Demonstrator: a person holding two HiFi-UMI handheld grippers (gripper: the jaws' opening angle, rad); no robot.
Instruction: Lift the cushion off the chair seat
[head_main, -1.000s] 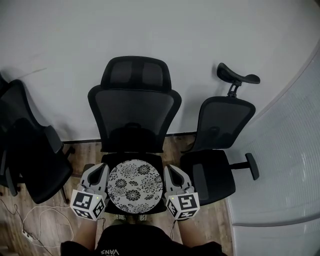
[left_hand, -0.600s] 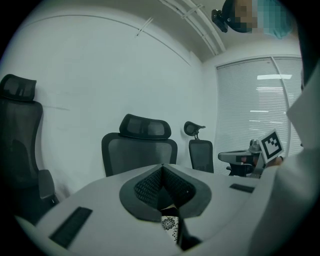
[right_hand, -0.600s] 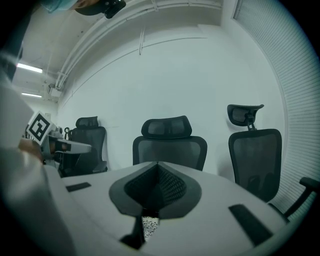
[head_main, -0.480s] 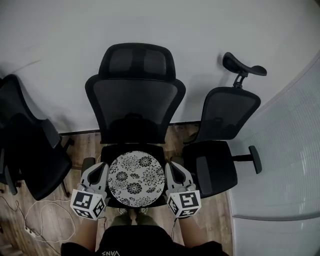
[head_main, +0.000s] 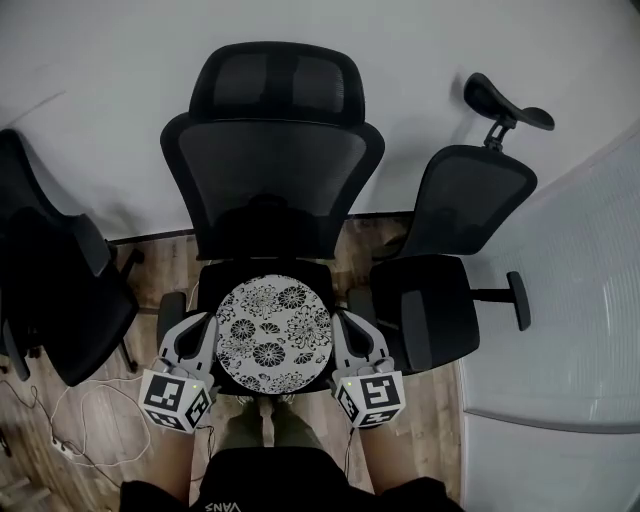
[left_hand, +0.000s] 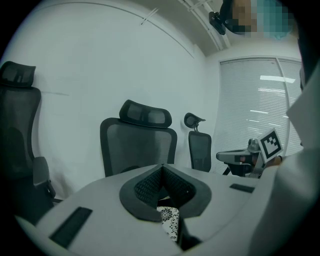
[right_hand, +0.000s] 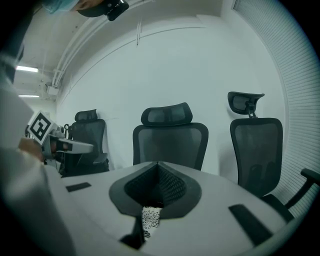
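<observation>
Cushion between left gripper and right gripper; "VANS" on shirt

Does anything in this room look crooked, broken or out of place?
Only the right-hand chair's headrest: it sits tilted and off to one side above its backrest, while the middle chair's headrest is centred. The floral cushion looks intact, and nothing is spilled.

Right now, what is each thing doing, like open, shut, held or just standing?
Middle chair: upright, nobody sitting.
Cushion: held flat by both edges over the middle chair.
Left gripper: shut on the cushion.
Right gripper: shut on the cushion.
Right chair: upright, empty.
Left chair: upright, empty.
</observation>
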